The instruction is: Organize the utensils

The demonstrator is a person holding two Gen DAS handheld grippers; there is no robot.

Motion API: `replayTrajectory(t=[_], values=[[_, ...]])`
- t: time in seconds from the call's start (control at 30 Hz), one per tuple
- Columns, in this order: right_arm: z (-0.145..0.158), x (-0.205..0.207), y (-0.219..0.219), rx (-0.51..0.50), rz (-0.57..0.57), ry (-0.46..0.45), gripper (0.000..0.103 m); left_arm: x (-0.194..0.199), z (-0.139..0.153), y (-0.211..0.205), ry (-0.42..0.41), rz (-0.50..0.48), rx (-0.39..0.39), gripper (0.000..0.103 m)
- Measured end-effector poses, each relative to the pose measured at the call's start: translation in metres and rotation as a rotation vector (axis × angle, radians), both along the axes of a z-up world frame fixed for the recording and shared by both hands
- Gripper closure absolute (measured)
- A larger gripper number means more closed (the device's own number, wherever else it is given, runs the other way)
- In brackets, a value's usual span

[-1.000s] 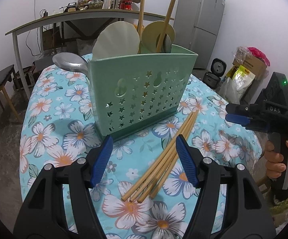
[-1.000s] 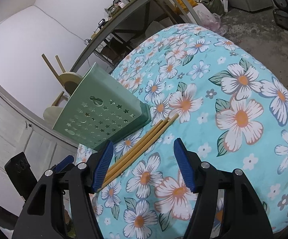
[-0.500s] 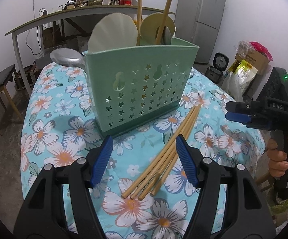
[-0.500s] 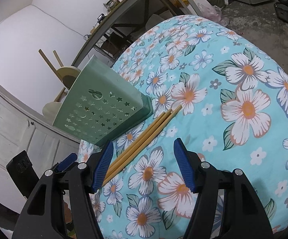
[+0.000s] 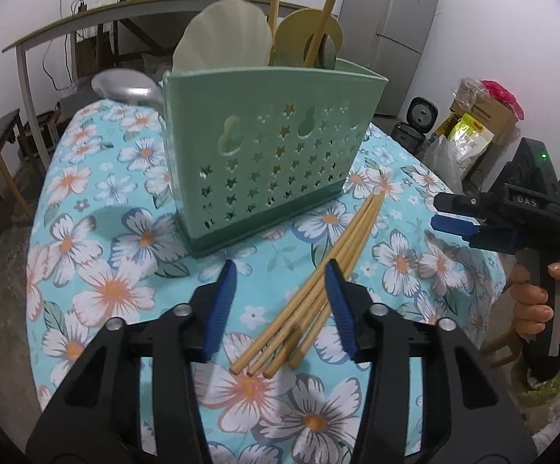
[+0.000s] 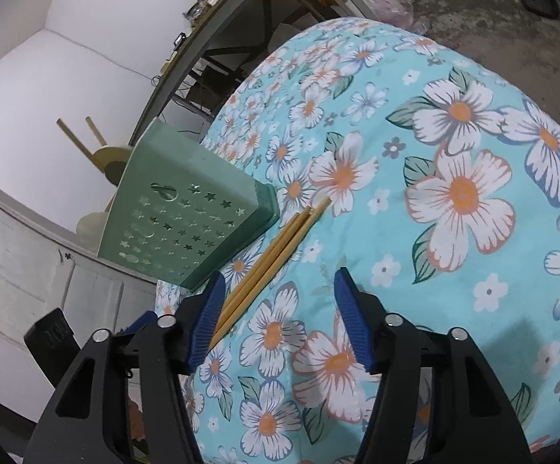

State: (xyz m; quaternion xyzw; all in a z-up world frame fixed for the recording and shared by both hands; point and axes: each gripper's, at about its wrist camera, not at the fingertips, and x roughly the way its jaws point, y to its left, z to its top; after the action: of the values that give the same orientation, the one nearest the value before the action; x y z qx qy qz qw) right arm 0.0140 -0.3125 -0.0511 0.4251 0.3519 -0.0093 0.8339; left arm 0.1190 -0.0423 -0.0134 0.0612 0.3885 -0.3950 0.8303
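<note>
Two grippers are in play, and your left gripper point(image 5: 280, 297) is the nearer one: its jaws stand wide open and empty, low in the left wrist frame, with the thick ends of the chopsticks point(image 5: 318, 290) lying between them and crowding the right-hand jaw. Four or five chopsticks make up that loose bundle; the butts fan apart at lower centre, so an exact count is hard. Their long axis runs from lower centre up toward the right of centre, tips converging near the foot of the holder, so the bundle sits diagonal to your jaws rather than square across them.

One green utensil holder point(image 5: 268, 154) stands upright on the flowered surface point(image 5: 98, 239) just beyond, with two wooden handles, a pale flat utensil and a round one already inside, and one metal ladle bowl point(image 5: 125, 89) showing behind its left side.

Your right gripper point(image 6: 280, 297) hangs at mid-right, off the surface edge, jaws also open and empty; the chopsticks point(image 6: 276, 251) run past its left jaw.
</note>
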Motion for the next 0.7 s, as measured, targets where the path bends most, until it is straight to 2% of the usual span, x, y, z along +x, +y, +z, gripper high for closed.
replayTrajectory(t=[0.23,0.4,0.57,0.7], values=[[-0.015,0.017,-0.001,0.110,0.002,0.022,0.060,0.001,-0.006,0.006,0.015,-0.006,-0.014,0.067],[-0.024,0.030,-0.011,0.191,-0.037,0.032,0.068,0.005,-0.007,0.015,0.018,0.004,-0.029,0.067],[-0.040,0.040,-0.017,0.253,-0.090,0.063,0.079,0.009,-0.009,0.020,0.026,0.011,-0.047,0.067],[-0.047,0.046,-0.021,0.275,-0.136,0.069,0.083,0.009,-0.009,0.021,0.027,0.007,-0.056,0.067]])
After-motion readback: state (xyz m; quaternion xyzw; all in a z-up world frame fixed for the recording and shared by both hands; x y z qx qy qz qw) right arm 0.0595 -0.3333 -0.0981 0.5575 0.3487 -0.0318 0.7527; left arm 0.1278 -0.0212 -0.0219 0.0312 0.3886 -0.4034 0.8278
